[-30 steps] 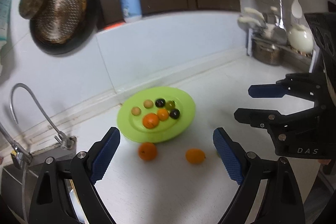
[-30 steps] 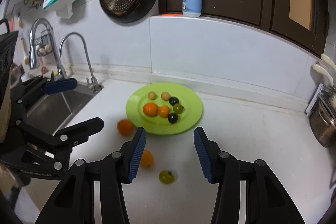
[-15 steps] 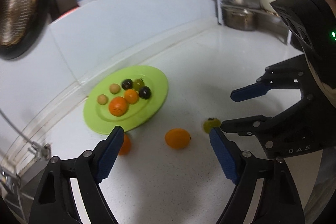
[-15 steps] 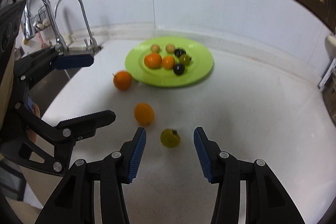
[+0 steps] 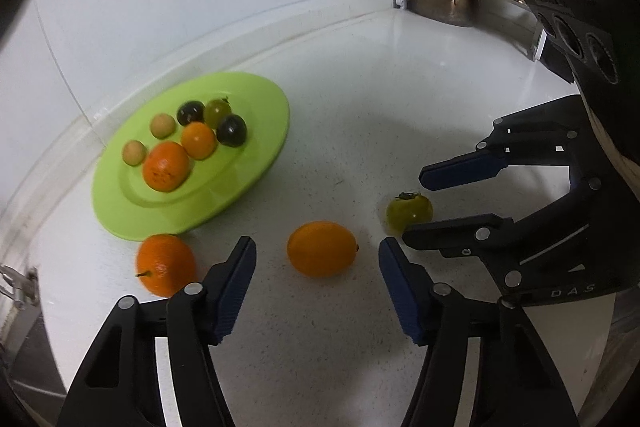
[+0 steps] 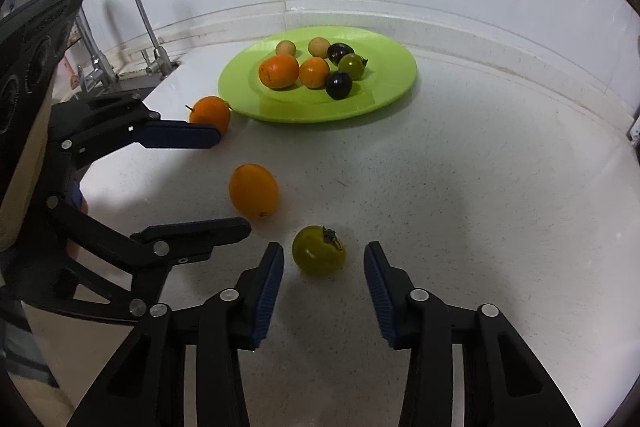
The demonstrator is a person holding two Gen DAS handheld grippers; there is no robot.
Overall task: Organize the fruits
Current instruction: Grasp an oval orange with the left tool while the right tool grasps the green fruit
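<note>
In the left wrist view, the left gripper (image 5: 318,261) is being aimed down at the white counter (image 5: 400,107), and its jaws are closing with the smooth orange fruit (image 5: 322,248) lying between the blue pads, not yet touched by either. A stemmed orange (image 5: 166,264) is seen just left of the left pad, near the edge of the green plate (image 5: 260,107). The plate is lying to the far left and is holding two orange fruits, two pale round ones, two dark ones and a green one. To the right, a green tomato-like fruit (image 5: 409,213) is being flanked by the fingers of the right gripper (image 5: 416,205), which is entering from the right. A steel pot (image 5: 444,1) is standing on a rack at the far right corner.

In the right wrist view, the right gripper (image 6: 323,267) is being pointed down, its jaws closing around the green tomato-like fruit (image 6: 319,249), which is lying on the counter (image 6: 480,187) between the pads with a gap on both sides; nothing is being gripped. The left gripper (image 6: 232,183) is reaching in from the left, with the smooth orange fruit (image 6: 253,190) between its fingers. The stemmed orange (image 6: 209,113) is lying further back, just beside the green plate (image 6: 392,83). A tap (image 6: 136,11) is standing at the far left by the sink.
</note>
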